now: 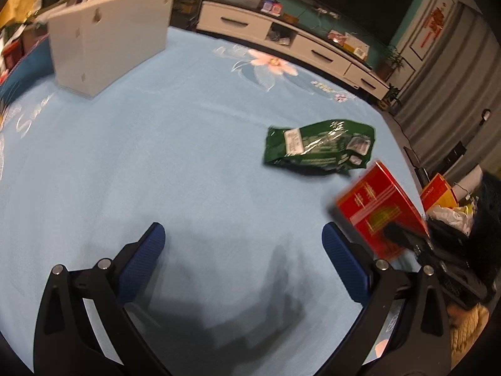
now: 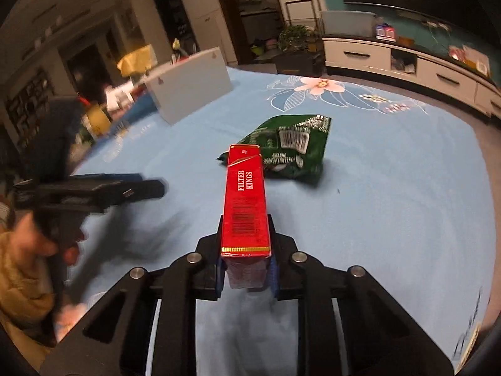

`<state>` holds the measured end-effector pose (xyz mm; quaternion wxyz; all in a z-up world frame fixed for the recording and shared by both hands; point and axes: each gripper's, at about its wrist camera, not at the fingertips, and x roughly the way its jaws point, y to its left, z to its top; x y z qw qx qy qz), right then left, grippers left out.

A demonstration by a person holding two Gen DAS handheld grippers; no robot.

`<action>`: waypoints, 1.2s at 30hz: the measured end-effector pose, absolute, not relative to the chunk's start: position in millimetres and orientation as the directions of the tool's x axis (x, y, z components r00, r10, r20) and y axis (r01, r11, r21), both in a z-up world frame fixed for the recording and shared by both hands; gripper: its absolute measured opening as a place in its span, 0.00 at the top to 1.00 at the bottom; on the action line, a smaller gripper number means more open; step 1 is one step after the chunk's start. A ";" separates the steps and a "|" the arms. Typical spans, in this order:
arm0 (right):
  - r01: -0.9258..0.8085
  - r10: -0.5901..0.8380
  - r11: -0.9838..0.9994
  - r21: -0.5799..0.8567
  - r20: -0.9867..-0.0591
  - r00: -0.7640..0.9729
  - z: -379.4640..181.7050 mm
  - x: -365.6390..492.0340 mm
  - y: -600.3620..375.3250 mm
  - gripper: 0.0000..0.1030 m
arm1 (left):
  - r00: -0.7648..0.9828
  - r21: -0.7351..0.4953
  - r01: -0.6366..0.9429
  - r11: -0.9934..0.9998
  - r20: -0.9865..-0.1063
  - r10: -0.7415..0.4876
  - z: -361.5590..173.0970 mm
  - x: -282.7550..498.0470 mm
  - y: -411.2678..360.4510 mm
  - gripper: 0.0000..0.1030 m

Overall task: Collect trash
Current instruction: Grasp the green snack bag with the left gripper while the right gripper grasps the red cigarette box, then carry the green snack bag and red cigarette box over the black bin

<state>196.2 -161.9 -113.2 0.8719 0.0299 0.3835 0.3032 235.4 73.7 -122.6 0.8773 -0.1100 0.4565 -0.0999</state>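
Observation:
A red cigarette box (image 2: 245,206) marked "Filter Kings" is clamped between the blue pads of my right gripper (image 2: 245,269), sticking out forward above the blue tablecloth. The same red box (image 1: 380,208) shows at the right of the left wrist view, with the right gripper's black body below it. A crumpled green snack bag (image 1: 321,147) lies on the cloth; it sits just beyond the red box (image 2: 288,147) in the right wrist view. My left gripper (image 1: 242,253) hovers over bare cloth, its blue pads wide apart and nothing between them.
A white open-topped box (image 1: 109,37) stands at the far left of the table (image 1: 188,156). A white TV cabinet (image 1: 281,37) runs along the far wall. Bags and clutter (image 1: 447,203) sit off the table's right edge. A person's hand (image 2: 47,241) holds the left gripper.

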 end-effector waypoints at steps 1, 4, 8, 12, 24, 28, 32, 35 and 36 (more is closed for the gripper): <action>-0.474 0.549 0.824 0.311 -0.644 0.533 -111.1 185.8 -170.8 0.78 | 0.566 -0.282 0.089 0.955 -0.775 -0.282 -120.4 239.2 71.4 0.03; -0.389 0.528 0.849 0.359 -0.621 0.579 -105.1 167.6 -192.9 0.78 | 0.575 -0.252 0.165 0.954 -0.761 -0.301 -110.5 258.4 56.6 0.03; -0.300 0.505 0.859 0.415 -0.587 0.633 -99.7 145.2 -218.2 0.78 | 0.559 -0.196 0.323 0.926 -0.750 -0.354 -100.1 288.3 26.4 0.03; -0.256 0.481 0.868 0.425 -0.591 0.648 -101.6 134.8 -230.3 0.78 | 0.502 -0.157 0.504 0.849 -0.747 -0.436 -96.2 308.8 -9.6 0.03; -0.188 0.431 0.884 0.428 -0.592 0.681 -100.8 125.8 -248.3 0.78 | 0.341 -0.144 0.600 0.787 -0.844 -0.414 -140.0 346.0 -48.1 0.62; -0.161 0.415 0.888 0.430 -0.599 0.685 -100.6 119.6 -249.8 0.78 | 0.342 -0.227 0.543 0.809 -0.820 -0.460 -136.8 327.0 -34.8 0.67; -0.119 0.392 0.890 0.439 -0.607 0.691 -98.8 111.7 -252.7 0.78 | 0.374 -0.282 0.486 0.827 -0.788 -0.488 -123.4 295.9 -29.2 0.68; -0.099 0.376 0.894 0.437 -0.612 0.696 -96.4 103.6 -253.6 0.78 | 0.398 -0.298 0.460 0.836 -0.773 -0.495 -110.5 265.4 -28.7 0.68; -0.094 0.368 0.897 0.431 -0.614 0.698 -95.1 100.7 -253.3 0.78 | 0.402 -0.302 0.457 0.837 -0.769 -0.498 -106.7 257.8 -28.4 0.68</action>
